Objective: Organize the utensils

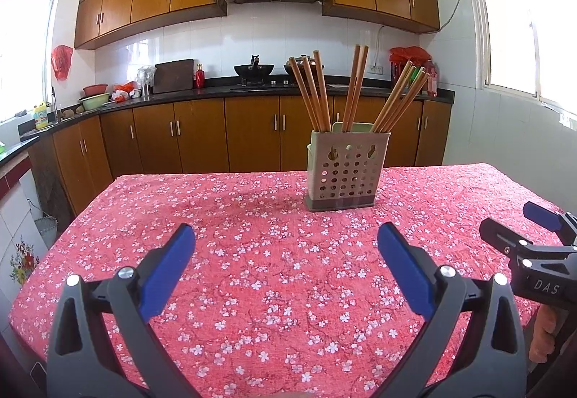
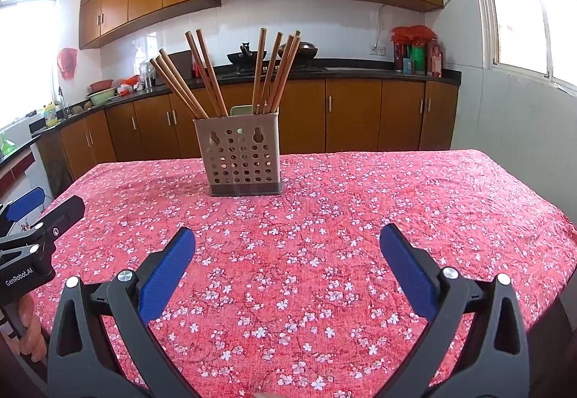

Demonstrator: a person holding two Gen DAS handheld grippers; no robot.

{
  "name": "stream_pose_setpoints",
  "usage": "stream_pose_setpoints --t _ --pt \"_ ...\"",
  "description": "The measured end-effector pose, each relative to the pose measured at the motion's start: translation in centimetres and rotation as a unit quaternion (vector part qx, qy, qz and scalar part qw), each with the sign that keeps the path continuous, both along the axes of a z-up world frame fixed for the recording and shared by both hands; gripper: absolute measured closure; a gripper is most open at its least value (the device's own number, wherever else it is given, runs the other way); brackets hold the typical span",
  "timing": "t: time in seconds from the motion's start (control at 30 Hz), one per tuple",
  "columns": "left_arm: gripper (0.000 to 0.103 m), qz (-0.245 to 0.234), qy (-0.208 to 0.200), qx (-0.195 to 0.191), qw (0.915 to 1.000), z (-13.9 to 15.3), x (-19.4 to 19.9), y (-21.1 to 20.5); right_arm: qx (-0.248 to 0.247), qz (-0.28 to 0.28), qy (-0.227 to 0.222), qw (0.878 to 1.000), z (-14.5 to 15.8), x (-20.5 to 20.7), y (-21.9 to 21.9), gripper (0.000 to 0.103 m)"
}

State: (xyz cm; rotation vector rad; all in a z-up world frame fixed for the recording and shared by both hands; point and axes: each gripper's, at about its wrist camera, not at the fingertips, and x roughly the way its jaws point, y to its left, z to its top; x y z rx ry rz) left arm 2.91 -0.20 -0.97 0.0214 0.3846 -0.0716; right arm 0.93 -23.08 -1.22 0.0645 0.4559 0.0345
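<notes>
The chopsticks (image 1: 355, 91) all stand in the perforated holder (image 1: 346, 170) at the far middle of the desk (image 1: 252, 271), fanned in three bunches. No utensil lies loose on the cloth, so the sorting looks finished. Left gripper (image 1: 286, 239) and right gripper (image 2: 287, 241) hover near, jaws spread wide and empty.

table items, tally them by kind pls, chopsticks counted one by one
wooden chopsticks: 11, standing in three bunches of 4, 2 and 5
perforated utensil holder: 1
left gripper: 1, open, empty
right gripper: 1, open, empty
total: 14
</notes>
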Motion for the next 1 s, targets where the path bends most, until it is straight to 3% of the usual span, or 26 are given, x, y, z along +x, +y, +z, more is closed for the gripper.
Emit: stream_pose_setpoints --t 1.0 --pt "0.004 -0.002 0.001 0.000 1.0000 -0.02 0.19 -0.05 0.007 -0.003 0.005 1.000 -0.20 0.14 -0.48 0.002"
